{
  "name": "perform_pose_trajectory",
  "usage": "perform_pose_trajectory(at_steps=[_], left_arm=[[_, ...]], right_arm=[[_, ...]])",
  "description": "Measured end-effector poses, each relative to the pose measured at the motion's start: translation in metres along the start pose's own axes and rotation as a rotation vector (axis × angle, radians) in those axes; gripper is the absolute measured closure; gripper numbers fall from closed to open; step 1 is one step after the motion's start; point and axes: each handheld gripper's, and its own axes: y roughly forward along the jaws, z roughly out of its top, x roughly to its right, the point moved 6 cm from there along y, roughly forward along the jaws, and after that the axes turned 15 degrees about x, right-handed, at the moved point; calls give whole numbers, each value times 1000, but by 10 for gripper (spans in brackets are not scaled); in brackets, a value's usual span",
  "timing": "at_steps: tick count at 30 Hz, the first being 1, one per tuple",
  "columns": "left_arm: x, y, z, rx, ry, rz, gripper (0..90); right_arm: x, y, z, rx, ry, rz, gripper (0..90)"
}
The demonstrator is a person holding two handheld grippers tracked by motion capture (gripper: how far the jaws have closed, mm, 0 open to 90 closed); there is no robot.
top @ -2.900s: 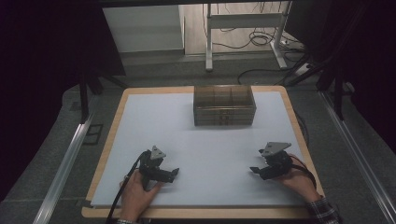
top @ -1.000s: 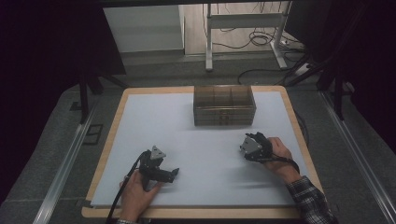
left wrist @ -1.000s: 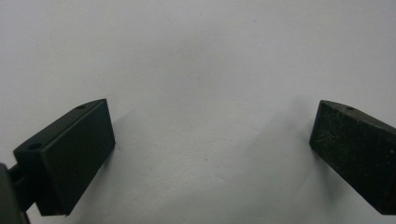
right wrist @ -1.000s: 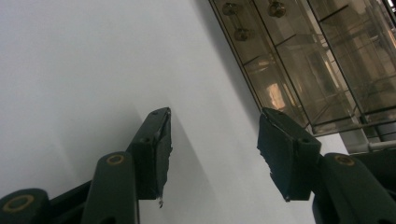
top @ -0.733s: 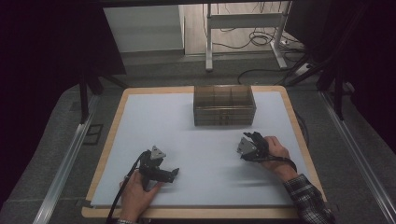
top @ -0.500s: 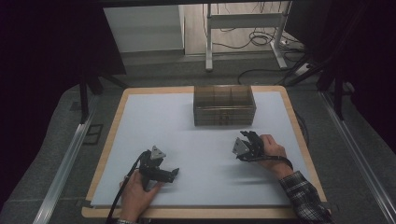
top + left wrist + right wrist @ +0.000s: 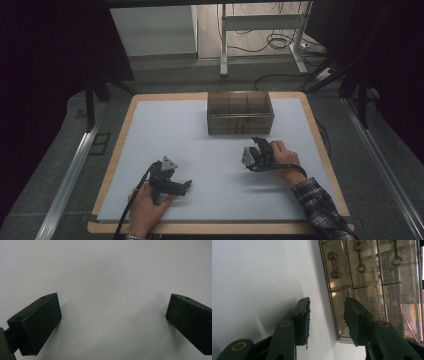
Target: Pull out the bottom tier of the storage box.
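Right hand-held gripper (image 7: pixel 256 150) near, seemingly facing, drawer box (image 7: pixel 240 113)

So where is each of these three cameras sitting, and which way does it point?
High view: above the person's side, looking forward and down on the white table; both hands show, with the left gripper and right gripper near a clear drawer box.
Left gripper view: rides the left gripper, facing the bare tabletop; jaws wide apart.
Right gripper view: rides the right gripper, turned sideways, facing the drawer box.
Shared: the high and right gripper views both show the drawer box.
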Motion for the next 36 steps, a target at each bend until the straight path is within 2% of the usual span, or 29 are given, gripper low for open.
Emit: perform_pose_trajectory(at_steps=[4,11,12,13,14,20,23,24,25,33,34,35,36], left_arm=[[0,0,0,0,-2,0,0],[0,0,0,1,0,-1,0],[0,0,0,1,1,0,0],[0,0,0,1,1,0,0],[0,0,0,1,1,-1,0],[0,0,0,0,1,0,0],[0,0,0,-3,5,-2,0],[0,0,0,-3,2,-1,0],[0,0,0,-3,6,-2,0],[0,0,0,-3,2,-1,0],[0,0,0,-3,2,-1,0],[0,0,0,-3,4,-1,0],[0,0,0,-3,2,-1,0]], right_arm=[[-1,8,1,-16,-48,-10,576],[-1,18,3,-39,-99,-23,597],[-1,22,4,-44,-122,-31,605],[-1,22,4,-44,-122,-31,605],[-1,25,4,-52,-149,-36,616],[-1,36,7,-55,-201,-43,647],[-1,39,8,-64,-216,-50,655],[-3,42,7,-56,-197,-1,658],[-1,42,8,-64,-225,-54,664],[2,54,14,-68,-249,-77,711],[0,57,14,-61,-230,-24,720],[1,59,16,-67,-251,-69,737],[2,59,17,-75,-262,-76,747]])
